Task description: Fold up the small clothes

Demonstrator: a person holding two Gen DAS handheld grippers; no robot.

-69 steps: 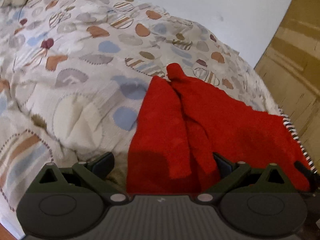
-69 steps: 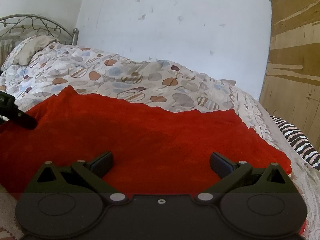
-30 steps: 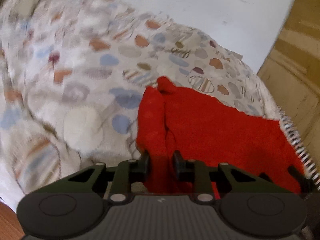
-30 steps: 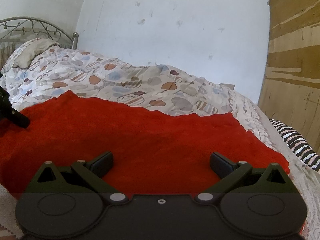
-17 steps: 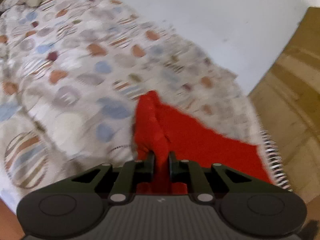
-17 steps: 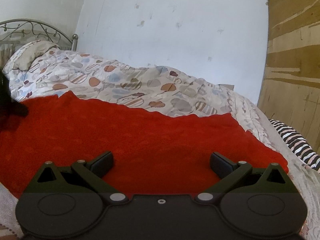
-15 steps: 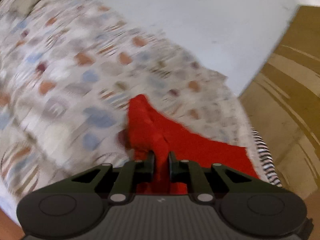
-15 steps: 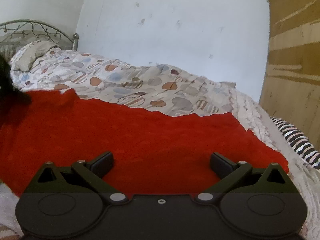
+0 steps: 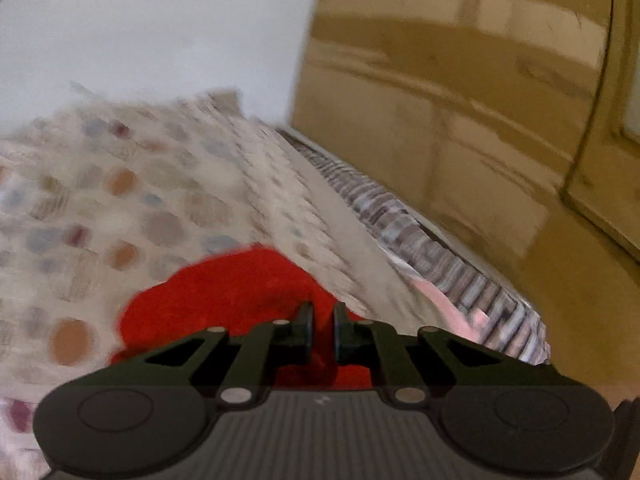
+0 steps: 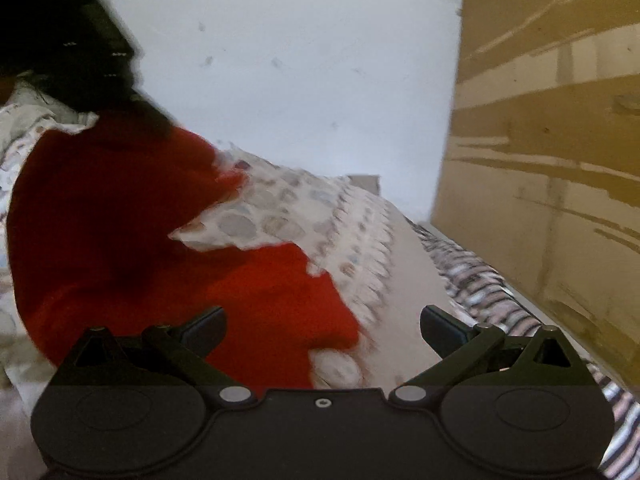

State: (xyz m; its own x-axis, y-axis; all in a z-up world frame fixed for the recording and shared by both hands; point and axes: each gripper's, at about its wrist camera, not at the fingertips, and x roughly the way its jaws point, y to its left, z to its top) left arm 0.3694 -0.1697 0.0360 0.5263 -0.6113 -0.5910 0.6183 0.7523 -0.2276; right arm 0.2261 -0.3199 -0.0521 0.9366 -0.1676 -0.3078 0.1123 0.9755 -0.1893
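Observation:
A red fleecy cloth (image 9: 224,296) lies on the patterned bedspread (image 9: 100,200). My left gripper (image 9: 322,334) is shut on an edge of the red cloth and holds it lifted; the cloth bunches below the fingers. In the right wrist view the red cloth (image 10: 132,240) hangs raised at the left, one side pulled up and over under the dark left gripper body (image 10: 72,48). My right gripper (image 10: 322,328) is open and empty, its fingers spread over the cloth's lower right corner and the bedspread (image 10: 320,216). Both views are motion-blurred.
A white wall (image 10: 300,60) stands behind the bed. A brown wooden wardrobe (image 10: 552,140) stands at the right. A black-and-white striped cloth (image 9: 420,232) lies along the bed's right edge, also in the right wrist view (image 10: 500,296).
My left gripper shut on the red cloth's left edge, then lifted it and swung it to the right. The cloth went from flat to half raised. The right gripper stayed open.

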